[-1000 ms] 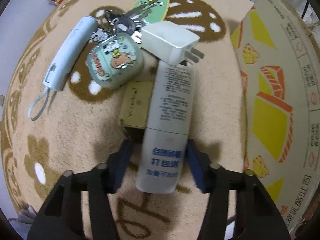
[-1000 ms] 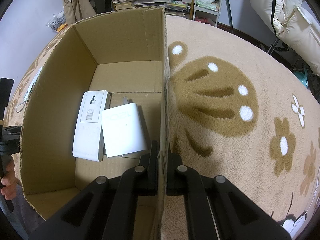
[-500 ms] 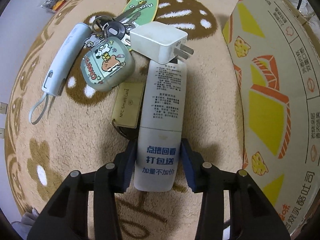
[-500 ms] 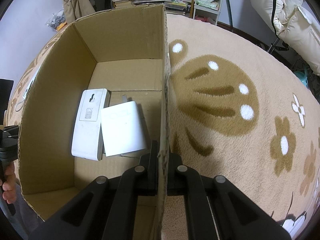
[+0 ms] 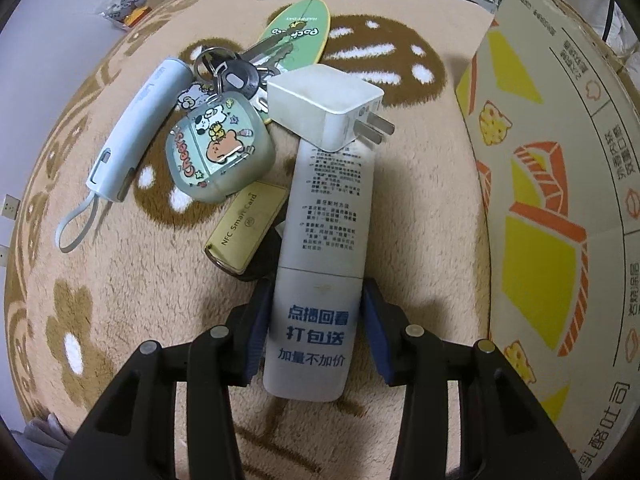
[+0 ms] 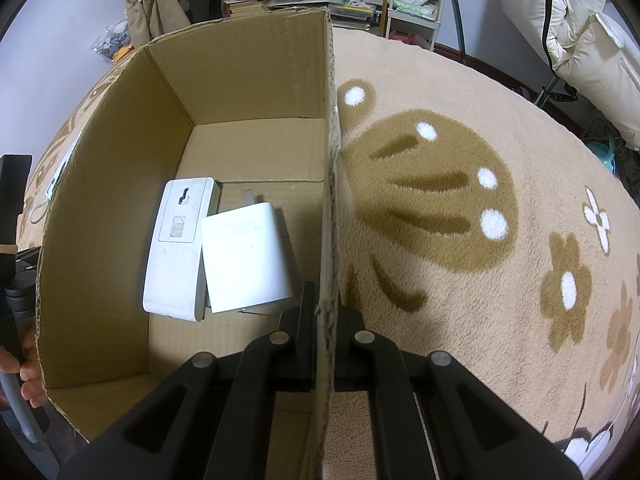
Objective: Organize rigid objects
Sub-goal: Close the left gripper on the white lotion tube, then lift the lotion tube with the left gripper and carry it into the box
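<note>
- White remote: lying on the rug, blue Chinese print on its near end, far end touching the white charger
- Gold card: reading "NFC Smart Card", just left of the remote
- Green tag: reading "HAPPY DAY", beyond the charger
- Left gripper: pointing forward, blue pads pinching the remote's near end
- Right gripper: pressing together on the cardboard box wall
- Box: holding a white plug block marked "120W"
</note>
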Demonstrator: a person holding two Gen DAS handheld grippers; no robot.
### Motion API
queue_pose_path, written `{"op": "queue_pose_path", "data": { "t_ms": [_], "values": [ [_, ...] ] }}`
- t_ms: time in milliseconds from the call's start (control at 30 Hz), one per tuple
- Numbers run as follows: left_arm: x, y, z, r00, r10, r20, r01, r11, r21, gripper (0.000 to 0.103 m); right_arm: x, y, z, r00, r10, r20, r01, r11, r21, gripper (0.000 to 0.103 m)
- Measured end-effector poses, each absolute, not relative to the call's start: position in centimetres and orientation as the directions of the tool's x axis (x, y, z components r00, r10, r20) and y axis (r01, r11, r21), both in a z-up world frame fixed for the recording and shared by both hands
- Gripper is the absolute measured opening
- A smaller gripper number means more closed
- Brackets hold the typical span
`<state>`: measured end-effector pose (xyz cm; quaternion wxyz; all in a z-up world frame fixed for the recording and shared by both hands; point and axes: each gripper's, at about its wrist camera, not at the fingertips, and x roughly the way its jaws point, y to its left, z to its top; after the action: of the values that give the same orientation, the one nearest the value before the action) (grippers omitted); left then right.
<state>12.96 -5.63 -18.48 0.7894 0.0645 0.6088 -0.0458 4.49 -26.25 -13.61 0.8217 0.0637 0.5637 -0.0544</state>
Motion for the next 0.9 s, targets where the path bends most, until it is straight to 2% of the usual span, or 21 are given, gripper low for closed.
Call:
{"op": "queue_pose_path", "data": {
  "t_ms": [900],
  "values": [
    [11.5,-5.0,-12.2,0.386,-0.064,-0.92,0.158,0.987,-0.003,0.039,4.6,-26.2,-13.6,0.358,-0.016,-0.934,0.161,0.986,0.045,0.006]
  ]
}}
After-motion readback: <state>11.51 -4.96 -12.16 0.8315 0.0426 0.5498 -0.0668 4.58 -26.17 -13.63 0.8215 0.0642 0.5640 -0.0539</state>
